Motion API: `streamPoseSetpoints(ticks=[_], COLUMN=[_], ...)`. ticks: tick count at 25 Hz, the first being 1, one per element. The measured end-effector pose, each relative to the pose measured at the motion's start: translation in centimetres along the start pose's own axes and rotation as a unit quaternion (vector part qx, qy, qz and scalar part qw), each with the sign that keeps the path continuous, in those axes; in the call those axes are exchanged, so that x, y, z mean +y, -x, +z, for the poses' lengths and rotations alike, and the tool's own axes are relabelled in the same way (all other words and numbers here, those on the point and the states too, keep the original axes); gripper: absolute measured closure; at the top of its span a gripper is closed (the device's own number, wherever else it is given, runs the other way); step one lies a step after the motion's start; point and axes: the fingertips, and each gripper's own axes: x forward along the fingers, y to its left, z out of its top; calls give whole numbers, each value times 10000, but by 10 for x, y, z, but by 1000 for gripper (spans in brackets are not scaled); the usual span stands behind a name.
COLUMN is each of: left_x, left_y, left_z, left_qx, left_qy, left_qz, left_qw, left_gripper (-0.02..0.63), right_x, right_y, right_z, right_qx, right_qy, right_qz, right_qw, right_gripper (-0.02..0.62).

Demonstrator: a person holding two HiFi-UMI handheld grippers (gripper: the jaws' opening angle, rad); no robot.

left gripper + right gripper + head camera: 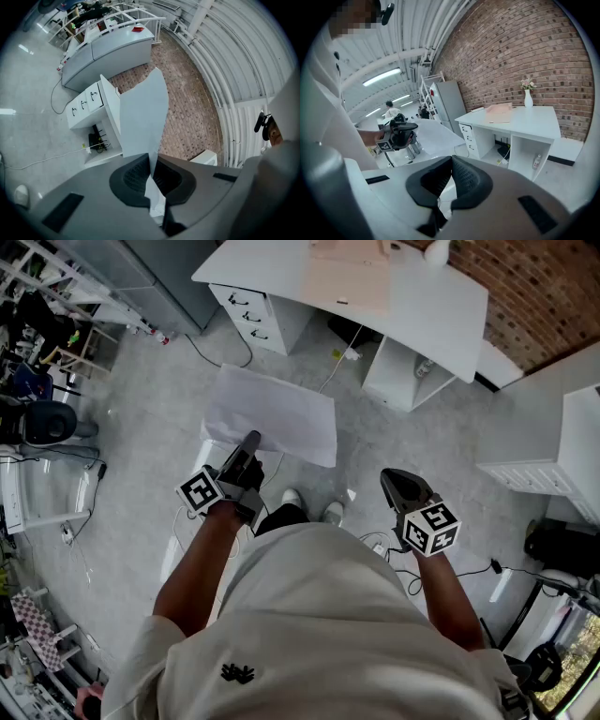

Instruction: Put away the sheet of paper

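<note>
Left claw (251, 439) is clamped on the sheet of paper (272, 413), held aloft short of the table (433, 307); right claw (398, 482) is closed, empty; stowing is judged undone.

Left gripper (151, 161) jaws closed tight on the sheet of paper (143, 122): the sheet is pinched edge-on between the dark ribbed pads, fans out beyond them, and a scrap of it shows behind the pads. Behind it: white desk (86, 105) with three drawers, brick wall (192, 112), grey cabinet (108, 51), cable (47, 159) on the floor.
</note>
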Motion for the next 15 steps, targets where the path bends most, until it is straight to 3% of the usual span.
streamPoseSetpoints(ticks=[9, 15], left_x=[-9, -5], left_y=[-48, -124], left_z=[-7, 21], left_qx=[-18, 115], left_qy=[113, 215], left_qz=[-80, -404], left_qw=[9999, 9989], left_gripper=[584, 584], right_x=[-41, -89], right_y=[-1, -33], right_z=[-10, 22], right_qx=[126, -20], right_qy=[-229, -469], right_qz=[-66, -213], right_qw=[9996, 9987], right_gripper=[568, 568])
